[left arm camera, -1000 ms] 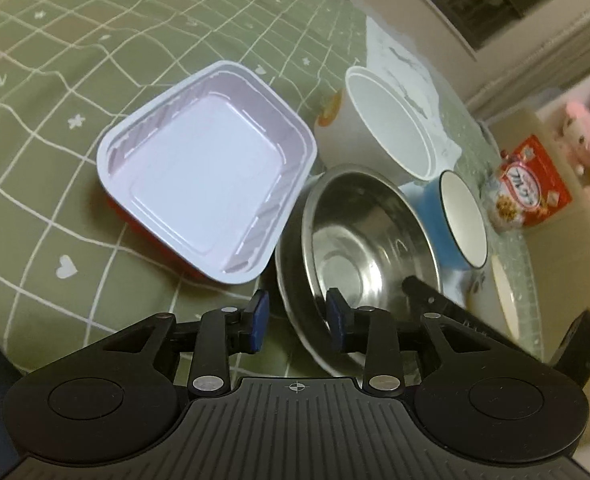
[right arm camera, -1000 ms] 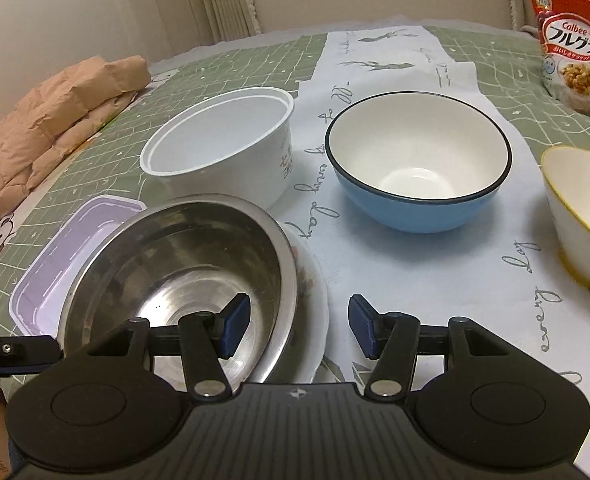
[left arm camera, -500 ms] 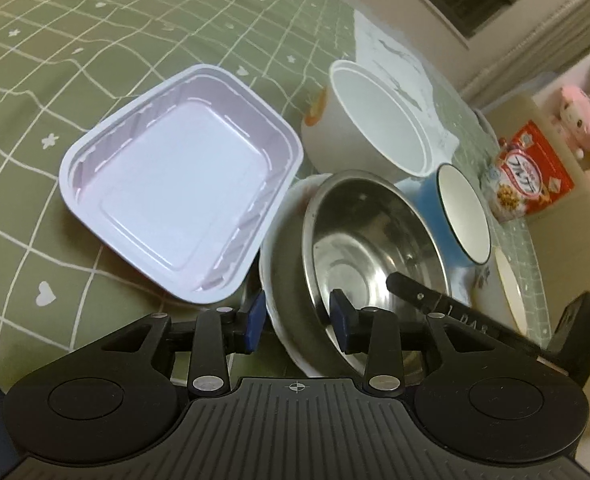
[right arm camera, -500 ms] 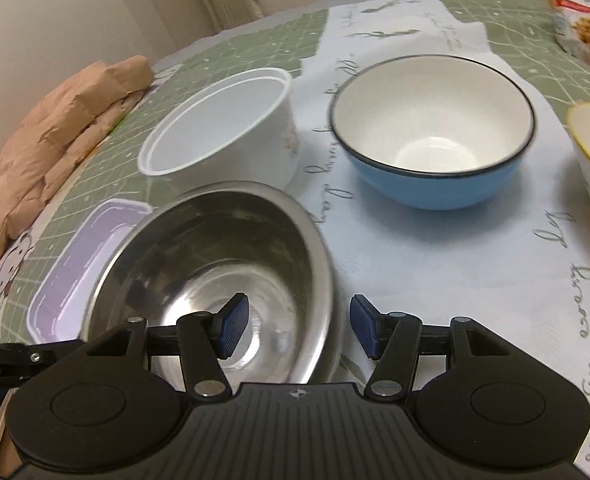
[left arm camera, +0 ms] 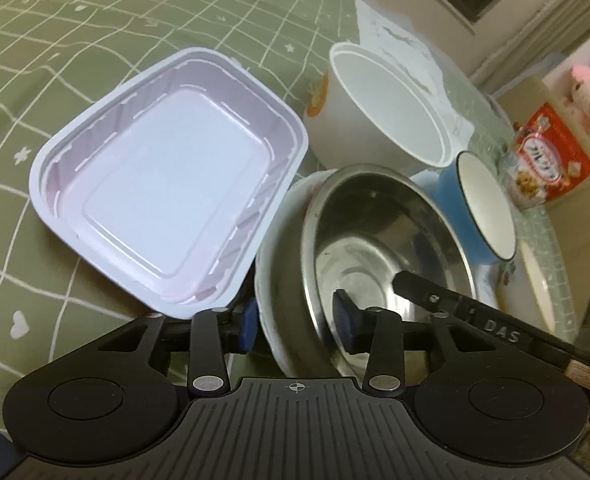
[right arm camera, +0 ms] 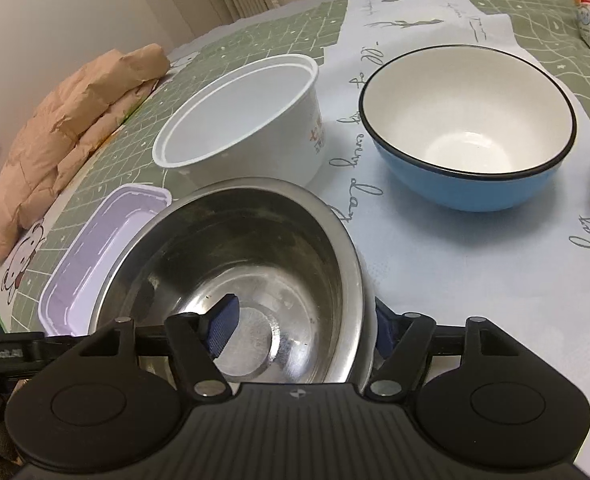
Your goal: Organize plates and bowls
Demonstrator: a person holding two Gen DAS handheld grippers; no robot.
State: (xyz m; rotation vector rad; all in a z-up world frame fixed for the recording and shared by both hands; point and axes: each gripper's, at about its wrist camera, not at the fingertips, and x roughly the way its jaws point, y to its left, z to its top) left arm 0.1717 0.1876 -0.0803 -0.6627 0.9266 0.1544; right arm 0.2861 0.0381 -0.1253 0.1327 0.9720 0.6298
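Both grippers advanced, now straddling opposite rims of steel bowl [right arm camera: 251, 264].

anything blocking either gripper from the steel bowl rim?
Nothing visible. The left gripper straddles the near rim of the steel bowl and the white plate under it; the right gripper straddles the bowl's rim on its side. Both are open.

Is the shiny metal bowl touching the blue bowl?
Apart. The right wrist view shows bare white cloth between the metal bowl and the blue bowl.
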